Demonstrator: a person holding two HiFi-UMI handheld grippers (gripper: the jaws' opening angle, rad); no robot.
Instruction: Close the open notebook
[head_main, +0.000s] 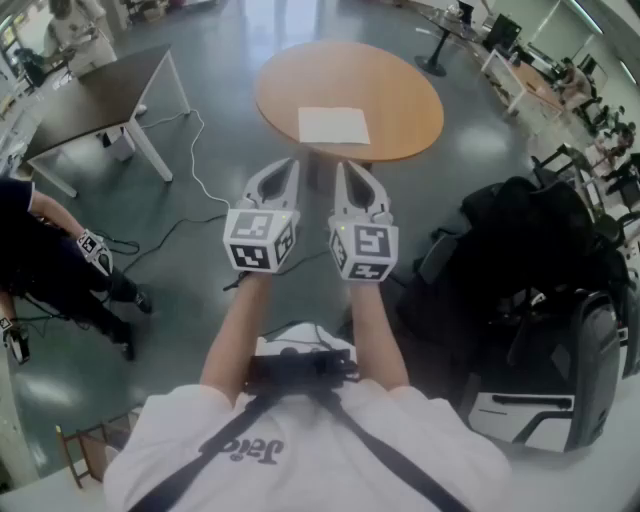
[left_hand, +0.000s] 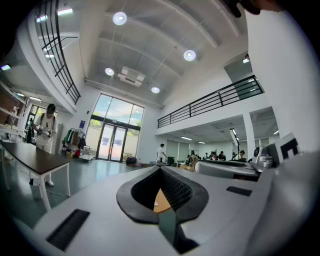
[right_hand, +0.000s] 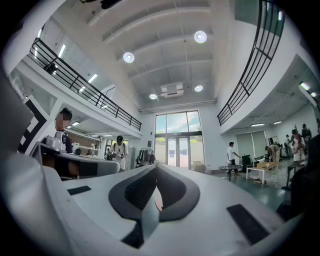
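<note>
We look down at our two arms over a grey floor (head_main: 200, 330). We hold the left gripper (head_main: 285, 168) and the right gripper (head_main: 345, 170) out in front of us. They are side by side, close but not touching, and both point flat ahead.

In the left gripper view, its jaws are pressed together at the tips. Nothing is between them. Through the hole behind the tips we can see a bit of brown table top. In the right gripper view, those jaws are pressed together too, and they pinch nothing.

The notebook (head_main: 333, 125) lies flat on the round table (head_main: 290, 85), white side up. It sits near the middle of the table, a bit toward our side. It is ahead of both gripper tips and apart from them. From up here we cannot make out its fold.

A dark table (head_main: 100, 95) with white legs stands well off to the left. A white cable (head_main: 195, 165) runs over the floor between it and us. A big black bag (head_main: 545, 240) sits to our right. A person (head_main: 45, 255) in dark clothes is at the left edge. Far off in the hall, the gripper views show glass doors (left_hand: 112, 140) and more people.
</note>
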